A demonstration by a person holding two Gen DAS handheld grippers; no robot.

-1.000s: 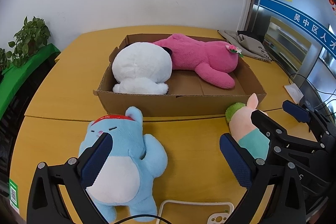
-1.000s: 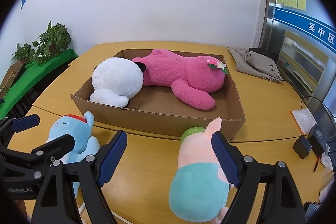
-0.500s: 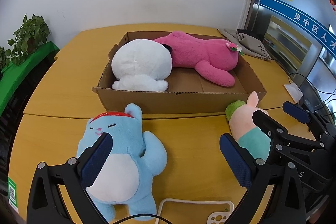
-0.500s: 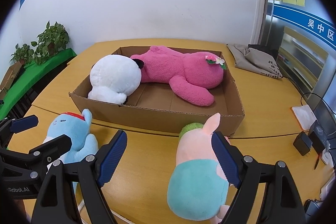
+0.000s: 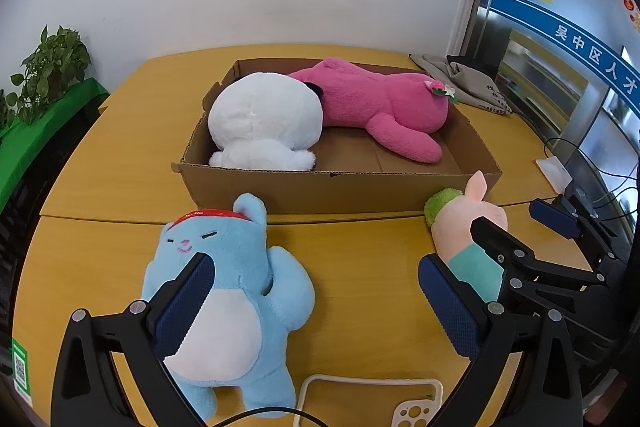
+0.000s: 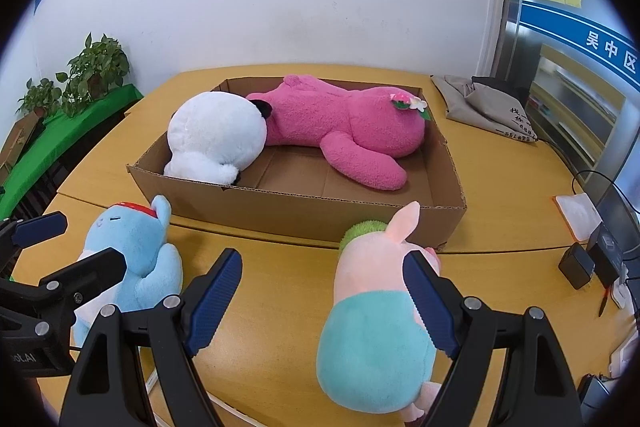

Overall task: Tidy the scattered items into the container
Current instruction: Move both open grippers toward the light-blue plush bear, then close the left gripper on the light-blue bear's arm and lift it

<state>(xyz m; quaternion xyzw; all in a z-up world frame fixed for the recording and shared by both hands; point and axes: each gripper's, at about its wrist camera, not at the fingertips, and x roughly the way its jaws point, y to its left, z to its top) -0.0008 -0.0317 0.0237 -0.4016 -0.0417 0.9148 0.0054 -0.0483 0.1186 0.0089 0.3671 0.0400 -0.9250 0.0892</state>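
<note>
A cardboard box (image 5: pixel 340 187) (image 6: pixel 304 211) on the wooden table holds a white plush (image 5: pixel 264 123) (image 6: pixel 216 139) and a pink plush (image 5: pixel 384 111) (image 6: pixel 344 131). A blue bear plush (image 5: pixel 228 291) (image 6: pixel 136 251) lies on its back in front of the box's left end. A pink pig plush in teal clothes (image 6: pixel 376 307) (image 5: pixel 468 227) lies in front of the box's right end. My left gripper (image 5: pixel 316 303) is open above the blue bear's right side. My right gripper (image 6: pixel 324 303) is open, its right finger over the pig.
A white cable and phone case (image 5: pixel 412 407) lie at the near table edge. A grey bag (image 6: pixel 484 107) sits at the back right. Chargers and cables (image 6: pixel 588 263) lie at the right. Plants (image 6: pixel 92 71) stand left on a green ledge.
Both grippers have drawn back and lifted slightly, so the box and plushes sit a little farther away. Both stay open and nothing was picked up.
</note>
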